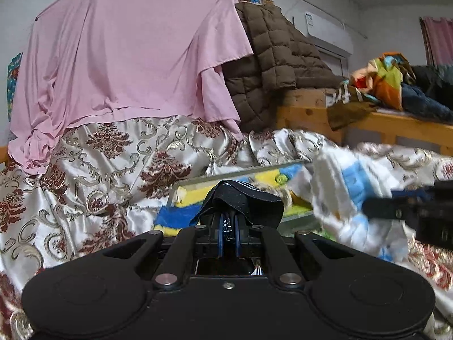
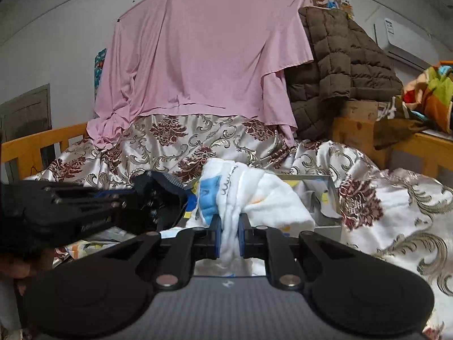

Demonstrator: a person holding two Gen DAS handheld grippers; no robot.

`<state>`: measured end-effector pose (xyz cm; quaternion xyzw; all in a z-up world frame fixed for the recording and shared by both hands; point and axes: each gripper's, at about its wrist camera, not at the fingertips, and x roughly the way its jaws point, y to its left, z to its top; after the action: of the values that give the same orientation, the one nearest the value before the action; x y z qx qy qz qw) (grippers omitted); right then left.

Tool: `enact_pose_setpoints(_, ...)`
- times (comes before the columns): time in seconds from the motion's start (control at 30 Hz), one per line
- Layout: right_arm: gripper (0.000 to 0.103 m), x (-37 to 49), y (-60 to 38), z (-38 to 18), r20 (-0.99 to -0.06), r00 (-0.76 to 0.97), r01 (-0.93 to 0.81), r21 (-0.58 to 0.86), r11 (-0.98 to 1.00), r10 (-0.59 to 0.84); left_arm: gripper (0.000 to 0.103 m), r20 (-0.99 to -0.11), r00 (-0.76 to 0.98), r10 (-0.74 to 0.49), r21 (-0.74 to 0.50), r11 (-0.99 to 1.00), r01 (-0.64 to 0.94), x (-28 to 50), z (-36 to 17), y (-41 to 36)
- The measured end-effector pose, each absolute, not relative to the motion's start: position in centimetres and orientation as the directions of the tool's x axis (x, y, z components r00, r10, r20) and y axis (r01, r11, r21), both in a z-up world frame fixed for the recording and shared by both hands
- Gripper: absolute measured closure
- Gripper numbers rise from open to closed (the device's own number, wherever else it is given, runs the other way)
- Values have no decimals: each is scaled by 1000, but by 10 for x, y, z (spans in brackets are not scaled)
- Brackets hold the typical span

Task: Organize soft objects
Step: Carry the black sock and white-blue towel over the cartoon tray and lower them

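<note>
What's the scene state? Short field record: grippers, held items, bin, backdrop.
left gripper: shut on dark sock
right gripper: shut on white towel
bin: clear box on the bedspread, yellow and blue cloth inside
bedspread: satin, red and gold floral
backdrop: pink sheet hung up, brown jacket beside it
side: coloured clothes on a wooden frame
</note>
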<state>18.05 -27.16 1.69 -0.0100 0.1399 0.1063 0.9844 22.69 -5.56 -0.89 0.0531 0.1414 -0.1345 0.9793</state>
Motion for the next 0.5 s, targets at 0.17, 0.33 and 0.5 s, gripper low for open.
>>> enact_pose_setpoints(0.17, 89, 200, -263, 21, -282, 936, -221, -7, 975, 211, 95, -290, 922, -256, 21, 962, 274, 254, -3, -50)
enact_pose_setpoints(0.33, 90, 231, -251, 32, -277, 933, -236, 12, 972, 230, 95, -293, 917, -270, -39, 962, 270, 281, -2, -33)
enact_pose_setpoints(0.5, 90, 269, -229, 47, -280, 930, -254, -19, 967, 239, 95, -307, 908, -285, -132, 958, 255, 321, 2, -11)
